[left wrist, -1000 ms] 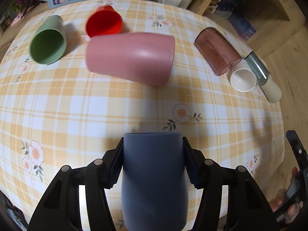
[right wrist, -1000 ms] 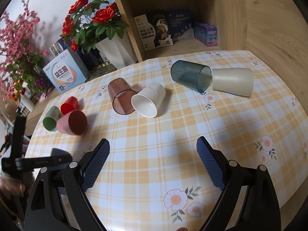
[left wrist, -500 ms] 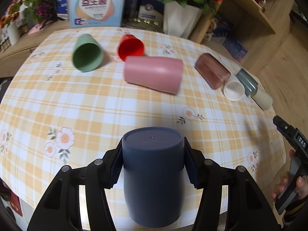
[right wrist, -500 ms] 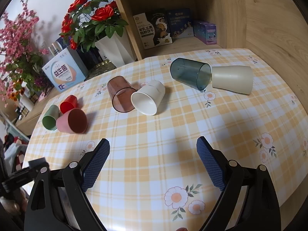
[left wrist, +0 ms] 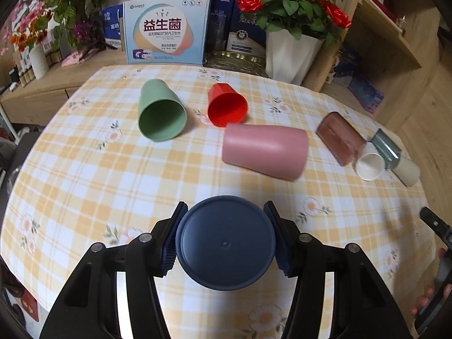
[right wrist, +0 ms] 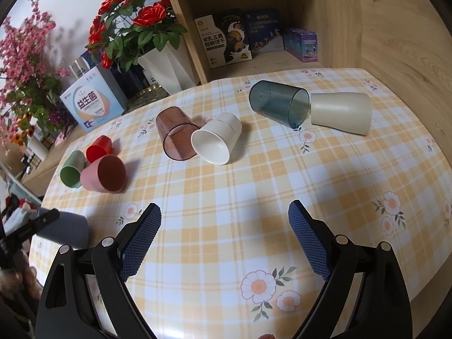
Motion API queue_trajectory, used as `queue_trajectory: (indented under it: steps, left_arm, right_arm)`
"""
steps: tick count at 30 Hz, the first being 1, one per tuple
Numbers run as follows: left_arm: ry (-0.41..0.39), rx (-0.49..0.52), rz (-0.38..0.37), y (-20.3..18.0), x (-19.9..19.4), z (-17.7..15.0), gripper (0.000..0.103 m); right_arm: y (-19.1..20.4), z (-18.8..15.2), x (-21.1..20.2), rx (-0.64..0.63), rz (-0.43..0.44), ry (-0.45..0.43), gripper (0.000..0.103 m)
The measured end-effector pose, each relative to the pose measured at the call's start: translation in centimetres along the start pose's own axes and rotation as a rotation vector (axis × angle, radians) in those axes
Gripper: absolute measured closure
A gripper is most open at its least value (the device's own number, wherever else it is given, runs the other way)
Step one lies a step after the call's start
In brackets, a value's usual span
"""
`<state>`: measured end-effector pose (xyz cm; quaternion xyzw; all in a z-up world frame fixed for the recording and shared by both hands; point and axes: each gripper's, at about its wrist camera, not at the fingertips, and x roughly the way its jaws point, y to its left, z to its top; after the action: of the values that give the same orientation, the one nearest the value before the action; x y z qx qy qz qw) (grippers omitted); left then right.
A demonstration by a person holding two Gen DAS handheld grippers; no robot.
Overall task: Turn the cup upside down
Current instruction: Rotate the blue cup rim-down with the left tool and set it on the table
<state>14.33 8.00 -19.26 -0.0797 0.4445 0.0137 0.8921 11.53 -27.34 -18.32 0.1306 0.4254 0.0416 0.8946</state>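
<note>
Left gripper (left wrist: 225, 238): pads clamped on the sides of the dark blue cup (left wrist: 225, 247), base turned toward the lens, near the table's front edge. Right gripper (right wrist: 224, 240): spread wide, holding nothing, idle above the checked tablecloth (right wrist: 254, 186). Handling advice: bring the rim level before lowering, set it flat on bare cloth short of the pink cup (left wrist: 264, 151), then release only once it sits steady.
</note>
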Motion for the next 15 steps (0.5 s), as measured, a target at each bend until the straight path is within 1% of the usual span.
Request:
queue_trajectory:
  steps: [5,15]
  left_arm:
    - [0.004,0.028,0.026,-0.6,1.0,1.0,0.05]
    - [0.002,0.085,0.084,-2.4,1.9,1.0,0.05]
  right_arm:
    - [-0.2,0.1,0.1,0.007,-0.004,0.0,0.015]
    - [-0.5,0.2,0.2,0.016,-0.009,0.006,0.015]
